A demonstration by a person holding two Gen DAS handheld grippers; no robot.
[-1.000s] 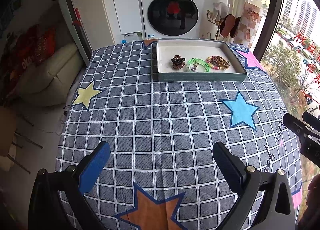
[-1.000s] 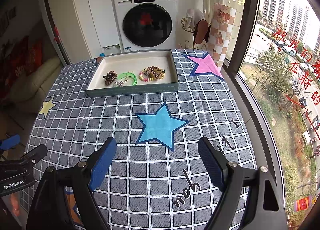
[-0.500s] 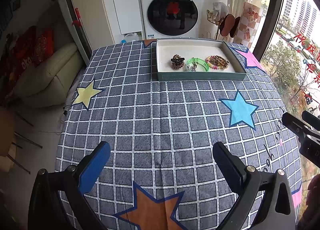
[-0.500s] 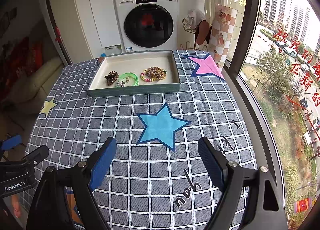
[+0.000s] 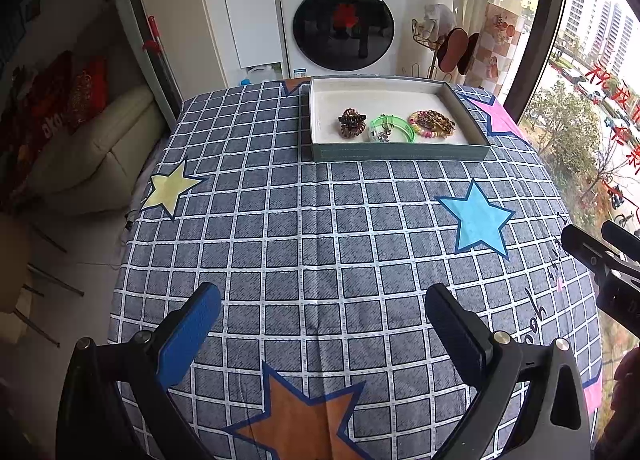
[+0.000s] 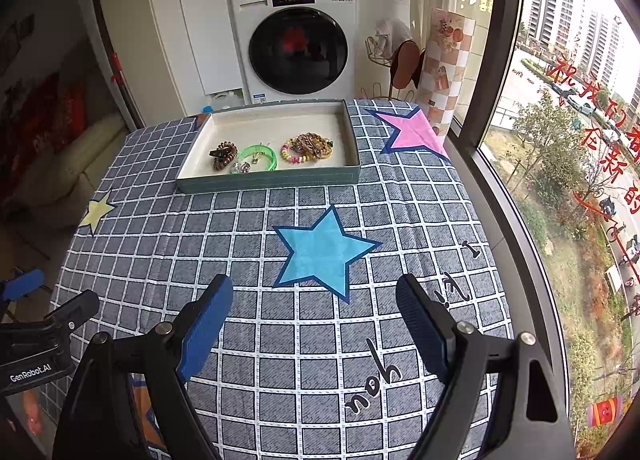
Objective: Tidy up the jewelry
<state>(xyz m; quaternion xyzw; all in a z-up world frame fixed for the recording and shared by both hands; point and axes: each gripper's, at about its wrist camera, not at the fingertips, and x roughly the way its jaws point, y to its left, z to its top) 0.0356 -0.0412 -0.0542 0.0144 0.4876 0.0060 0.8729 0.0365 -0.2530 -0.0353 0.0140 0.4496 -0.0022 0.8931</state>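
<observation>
A shallow grey-green tray with a white inside stands at the far side of the table, also in the right wrist view. In it lie a brown coil hair tie, a green bangle and a heap of beaded bracelets. My left gripper is open and empty over the near table. My right gripper is open and empty, near the blue star.
The table has a grey checked cloth with coloured stars. A washing machine stands behind it, a sofa to the left, a window to the right. The right gripper's fingers show in the left view.
Both grippers have drawn back slightly from the tray, which looks a little farther away. Both stay open and empty. The jewelry has not moved.
</observation>
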